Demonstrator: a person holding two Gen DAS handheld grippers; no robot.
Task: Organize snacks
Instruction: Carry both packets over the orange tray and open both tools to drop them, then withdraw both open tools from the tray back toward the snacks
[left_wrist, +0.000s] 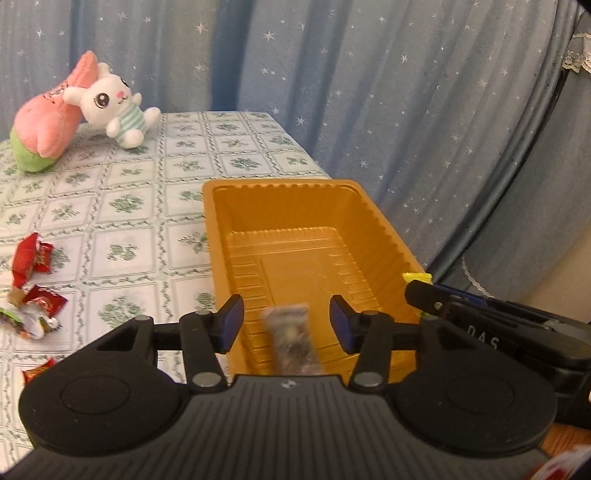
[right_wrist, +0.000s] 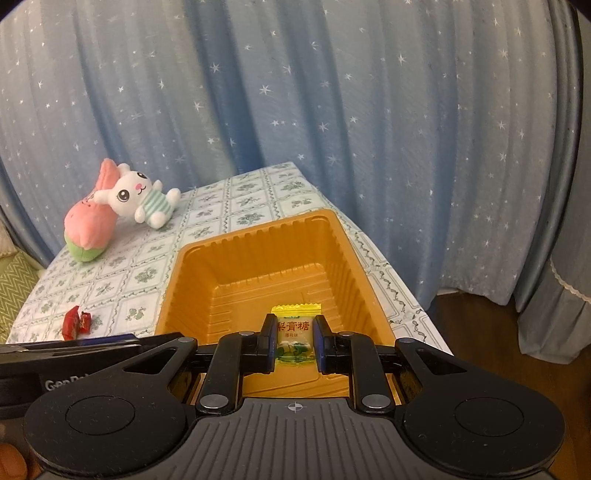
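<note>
Ribbed, glossy orange plastic tray (right_wrist: 258, 258) fills mid-frame. Right gripper (right_wrist: 294, 341) pinches a crinkly yellow candy packet (right_wrist: 295, 332) over it; left gripper (left_wrist: 287, 323) is spread, a blurry grey wrapper (left_wrist: 291, 339) loose between.

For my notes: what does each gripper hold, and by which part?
Right gripper: yellow candy packet, by its side edges. Left gripper: nothing; blurred grey packet is loose between the jaws.
</note>
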